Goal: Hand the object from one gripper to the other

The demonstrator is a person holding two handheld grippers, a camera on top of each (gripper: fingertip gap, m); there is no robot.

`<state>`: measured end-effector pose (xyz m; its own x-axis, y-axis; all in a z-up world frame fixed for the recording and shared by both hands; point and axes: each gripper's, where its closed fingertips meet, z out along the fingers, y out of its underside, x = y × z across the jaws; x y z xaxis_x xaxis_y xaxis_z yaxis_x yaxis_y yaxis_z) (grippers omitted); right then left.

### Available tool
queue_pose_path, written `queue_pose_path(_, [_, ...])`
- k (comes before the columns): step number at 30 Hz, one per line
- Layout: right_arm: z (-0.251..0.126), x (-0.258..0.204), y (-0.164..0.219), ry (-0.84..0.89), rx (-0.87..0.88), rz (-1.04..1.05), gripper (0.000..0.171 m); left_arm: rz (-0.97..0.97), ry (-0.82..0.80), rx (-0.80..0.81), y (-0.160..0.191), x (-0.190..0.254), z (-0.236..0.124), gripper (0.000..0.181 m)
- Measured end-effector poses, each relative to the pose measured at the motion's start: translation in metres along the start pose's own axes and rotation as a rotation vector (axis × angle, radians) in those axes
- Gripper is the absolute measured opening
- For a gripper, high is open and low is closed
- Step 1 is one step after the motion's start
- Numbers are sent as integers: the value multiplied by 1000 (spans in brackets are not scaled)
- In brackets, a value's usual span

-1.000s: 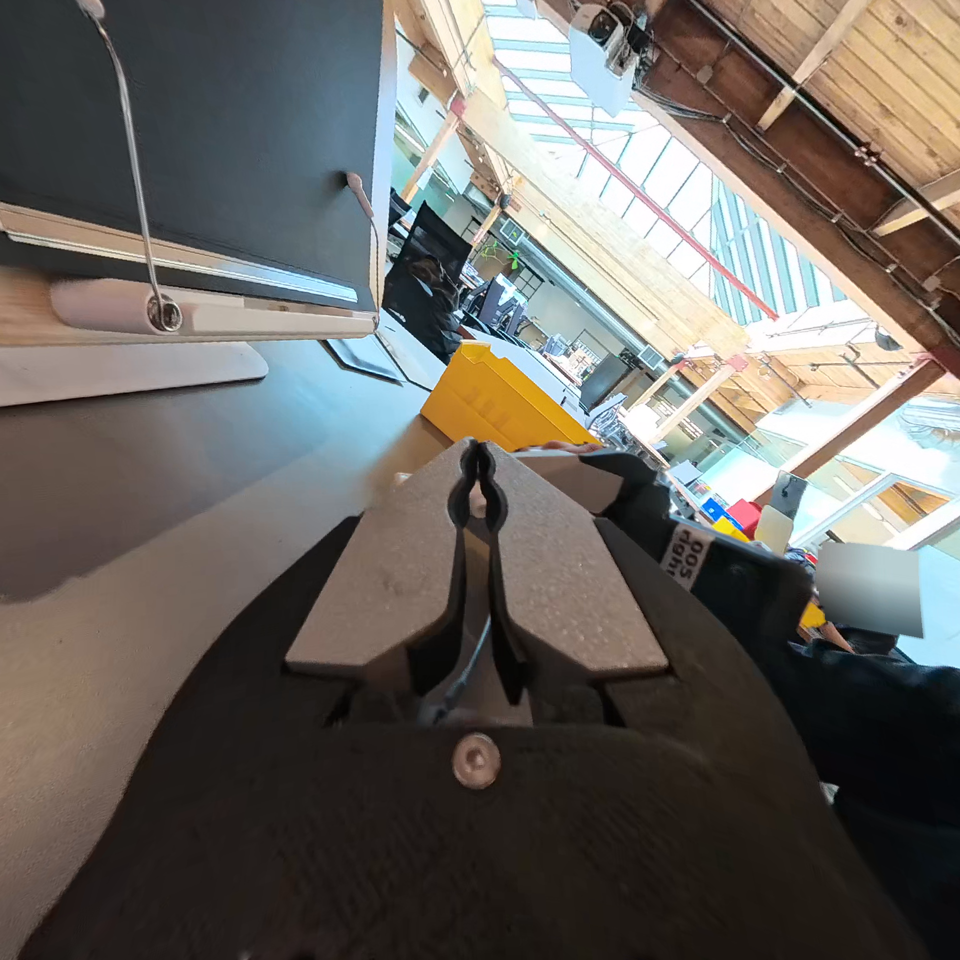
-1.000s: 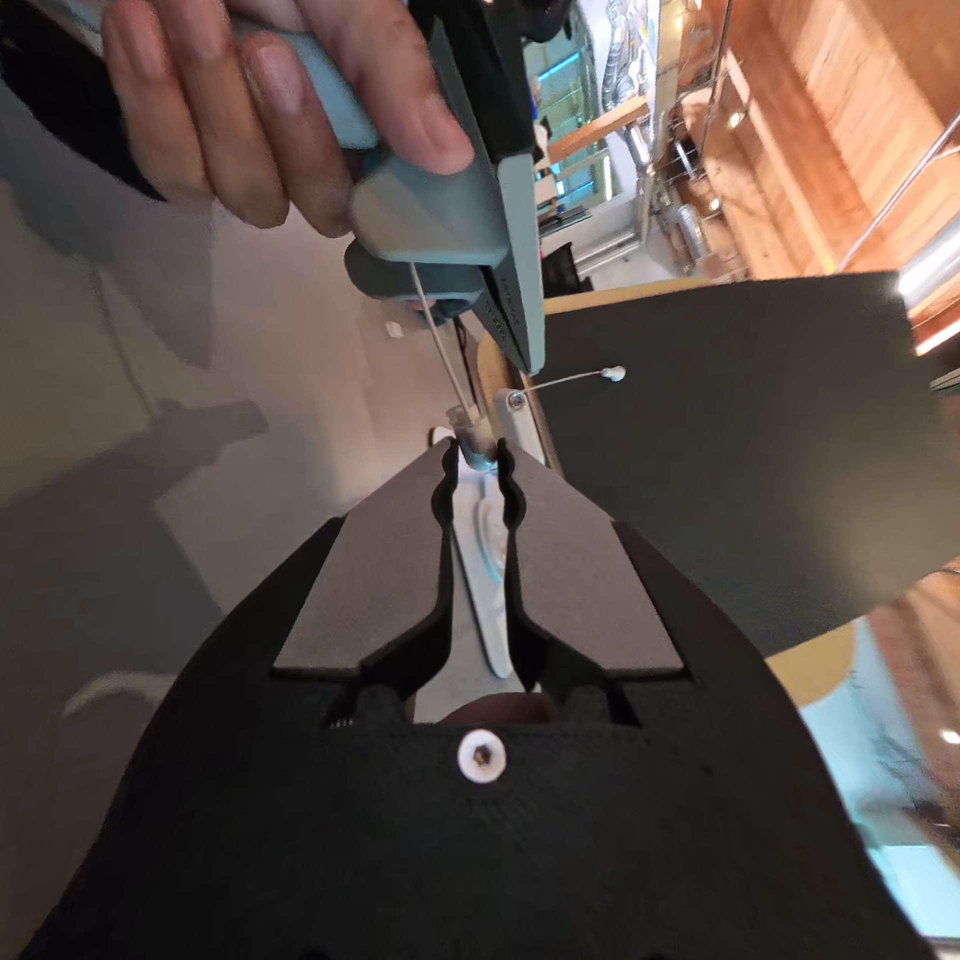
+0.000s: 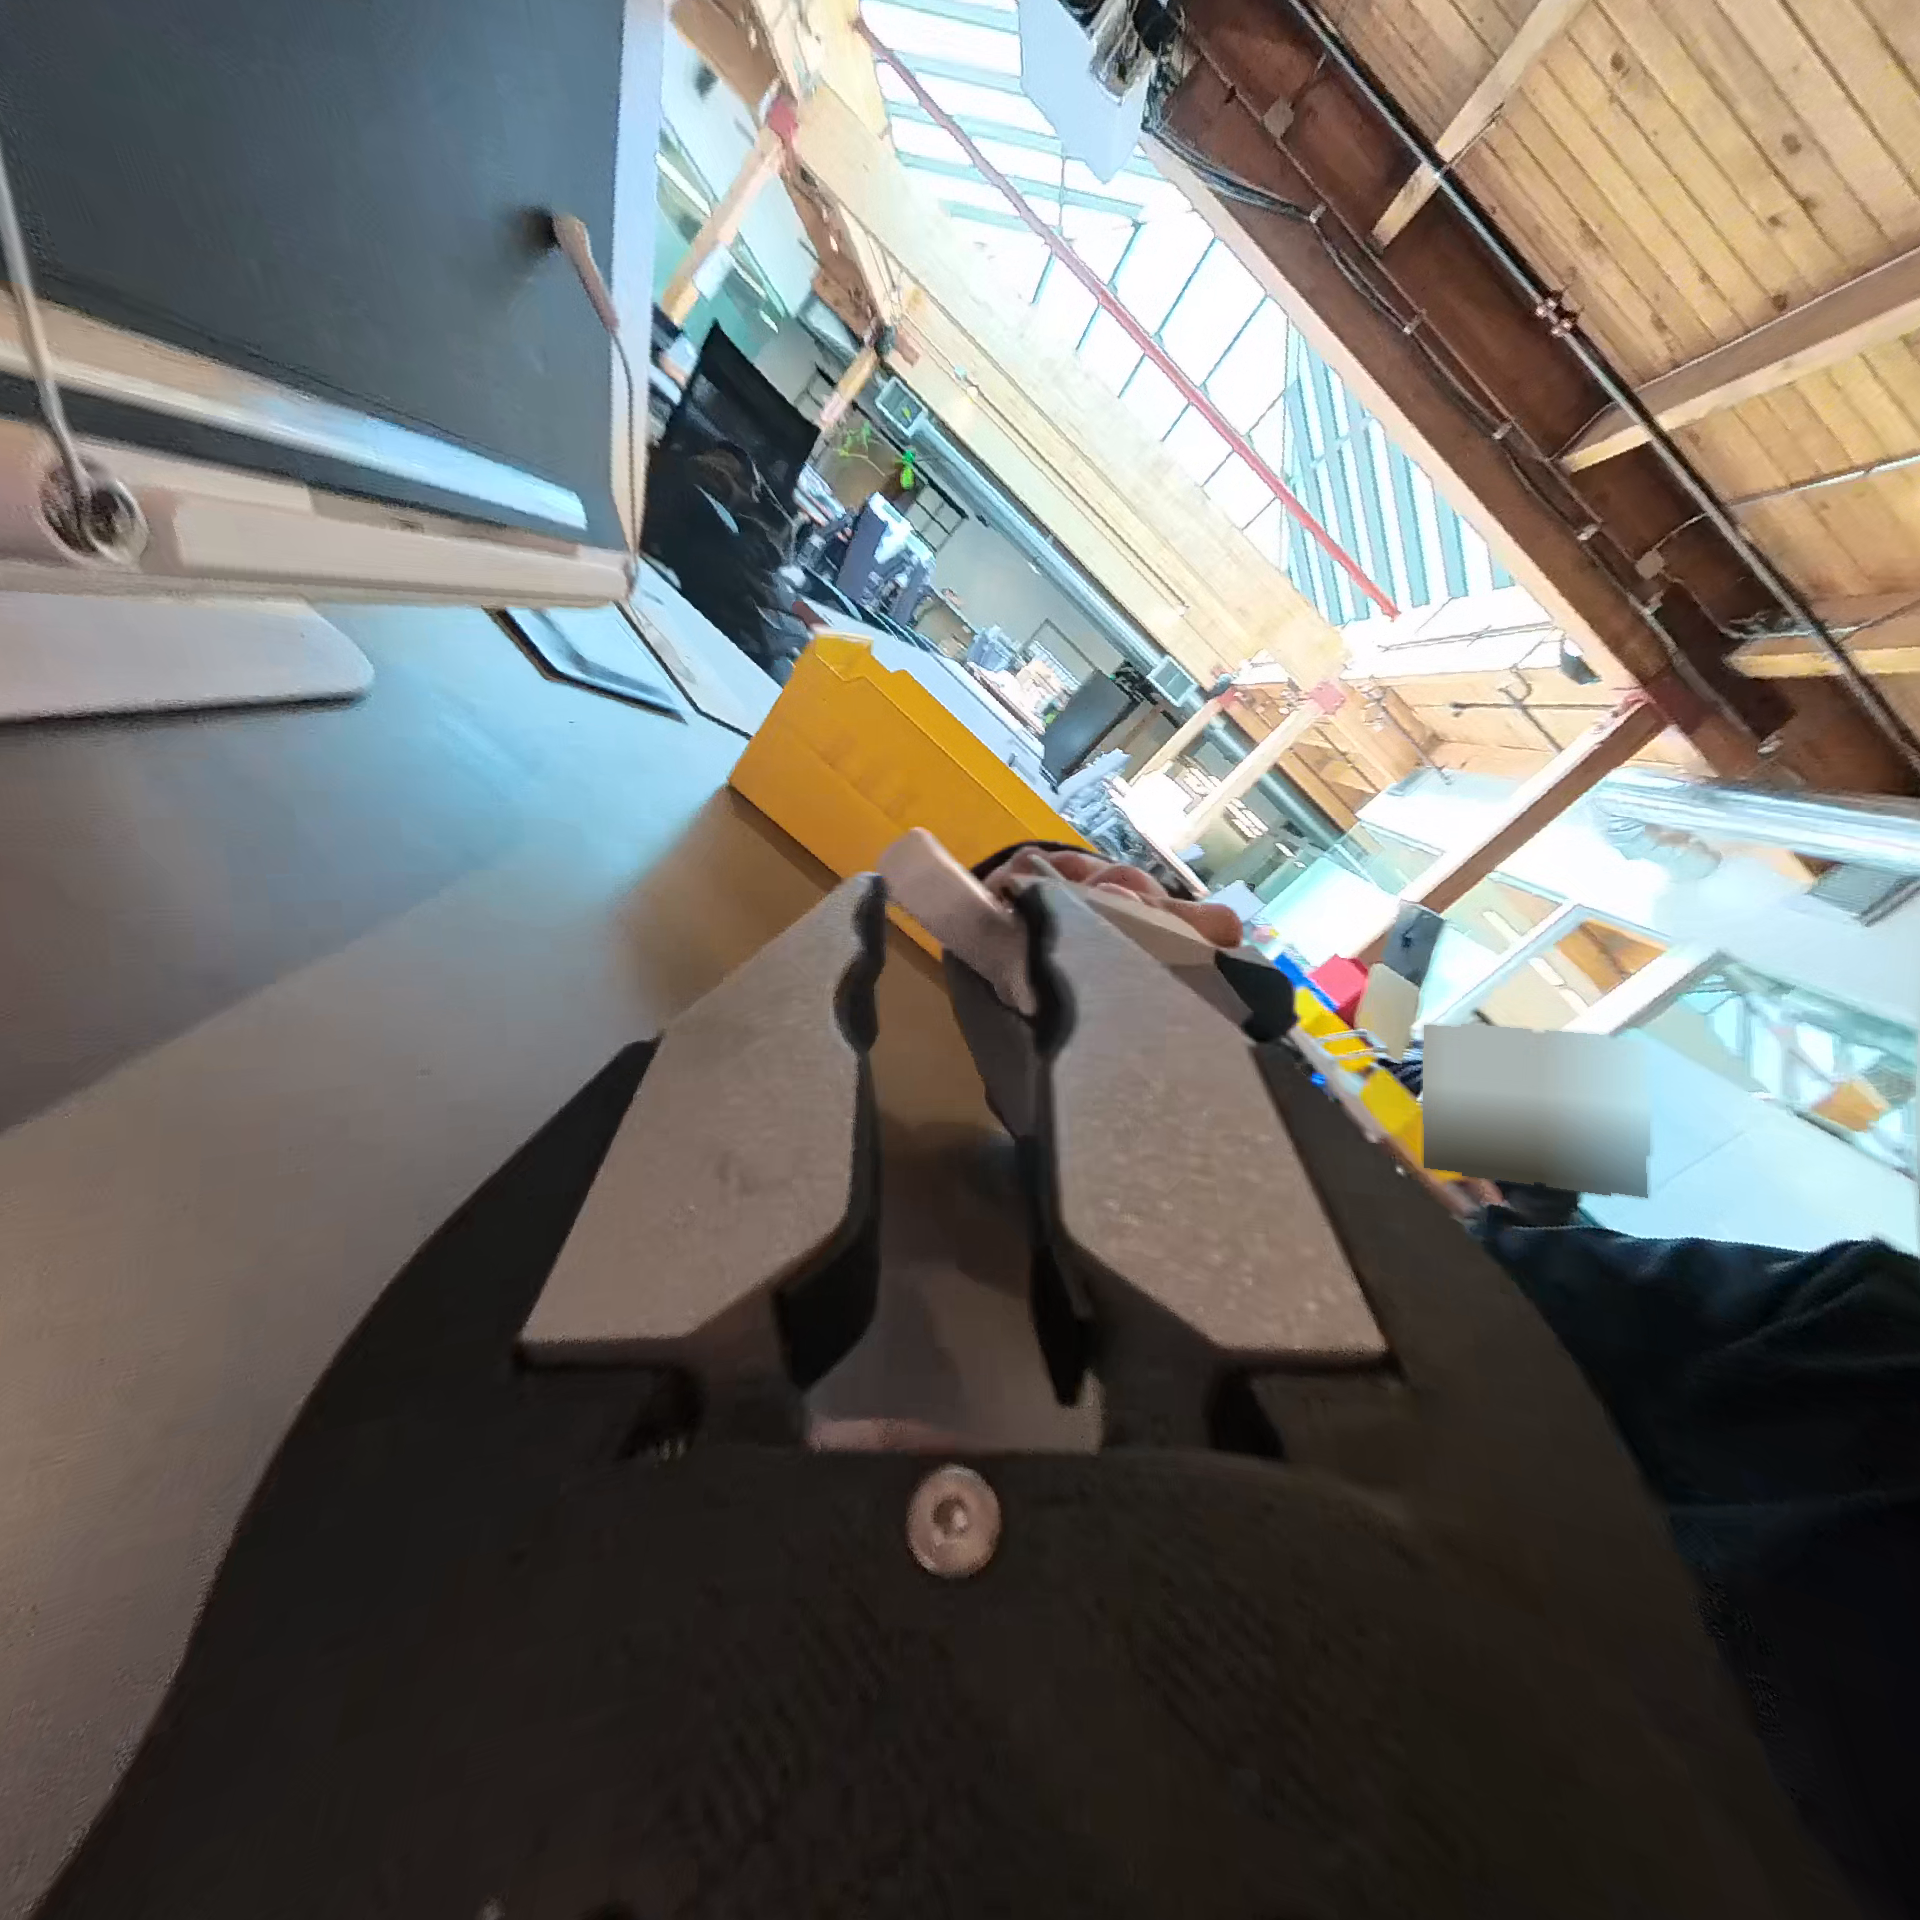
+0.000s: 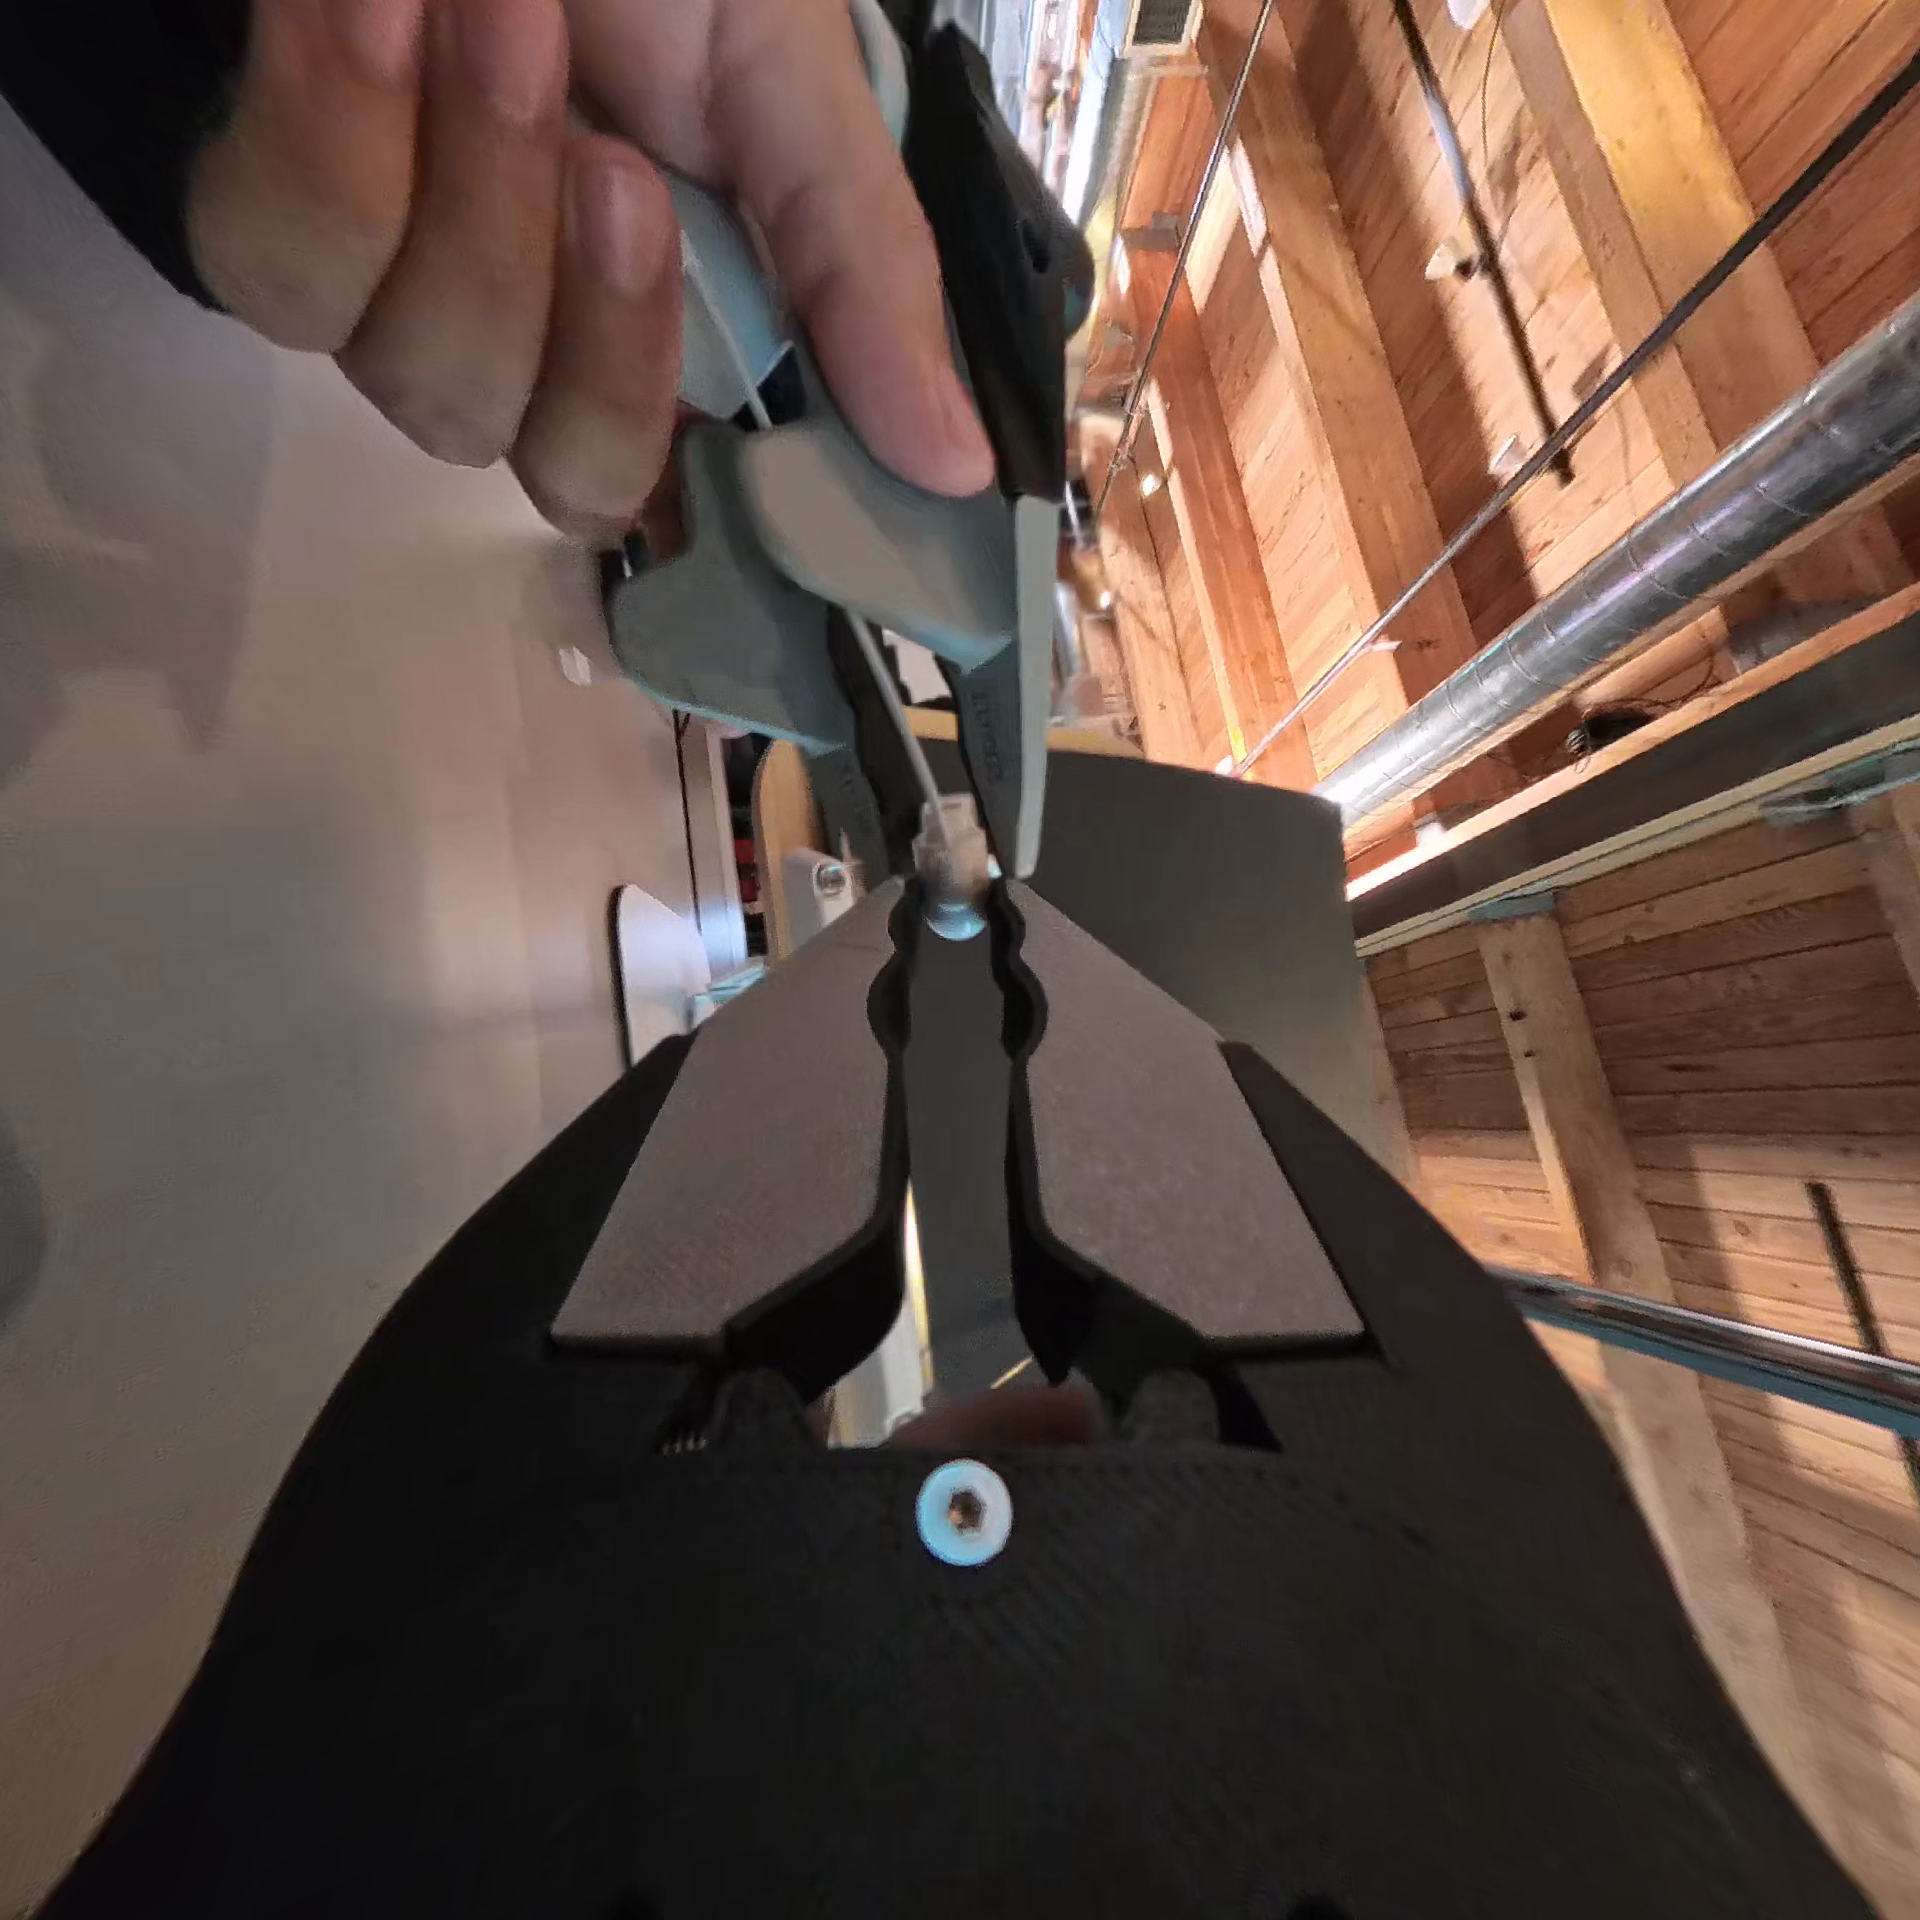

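Right tongs (image 4: 956, 902): tips closed on a small clear plug (image 4: 951, 857) with white cable, centre frame. Left tongs (image 3: 951, 940): jaws parted, empty; seen upper centre in right view, held by a hand (image 4: 582, 239). Yellow bin (image 3: 883, 769): on table (image 3: 260, 1039), mid-frame.

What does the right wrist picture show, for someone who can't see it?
The right tongs pinch a small clear plug on a thin white cable. Just above, a hand holds the other grey tongs, with a wooden ceiling behind.
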<state>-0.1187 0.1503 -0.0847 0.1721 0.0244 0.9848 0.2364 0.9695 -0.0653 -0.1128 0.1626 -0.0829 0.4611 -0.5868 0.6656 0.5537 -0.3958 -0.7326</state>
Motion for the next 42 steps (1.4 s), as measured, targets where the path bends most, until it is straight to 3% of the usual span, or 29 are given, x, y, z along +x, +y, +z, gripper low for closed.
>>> queue_pose_path(4, [-1,-21,8,-201,4,289,15,163,-119,32,-11,-8,-8,10])
queue_pose_path(9, [-8,-29,22,-428,32,759,23,603,-351,23,-22,-11,-13,11])
queue_pose_path(11, [-11,-26,20,-503,66,962,29,742,-358,23,-20,0,-9,10])
queue_pose_path(15, [-10,-11,7,-565,161,1282,44,783,-246,-1,-4,18,5,10])
queue_pose_path(17, [-9,-2,4,-545,194,1357,39,816,-250,-14,-1,18,8,10])
queue_pose_path(20, [-9,-4,4,-548,193,1373,18,819,-242,1,0,20,10,11])
queue_pose_path(26, [-8,-3,3,-534,203,1361,20,830,-248,31,-2,21,12,10])
queue_pose_path(29, [-10,-2,-2,-558,233,1400,31,831,-242,43,-2,23,12,10])
queue_pose_path(34, [-8,-8,-3,-561,205,1405,22,816,-202,11,9,25,20,10])
queue_pose_path(39, [-3,-13,9,-527,112,1262,21,852,-286,-20,7,13,17,11])
queue_pose_path(42, [-2,-10,32,-400,-1,1040,22,835,-316,-40,5,6,12,4])
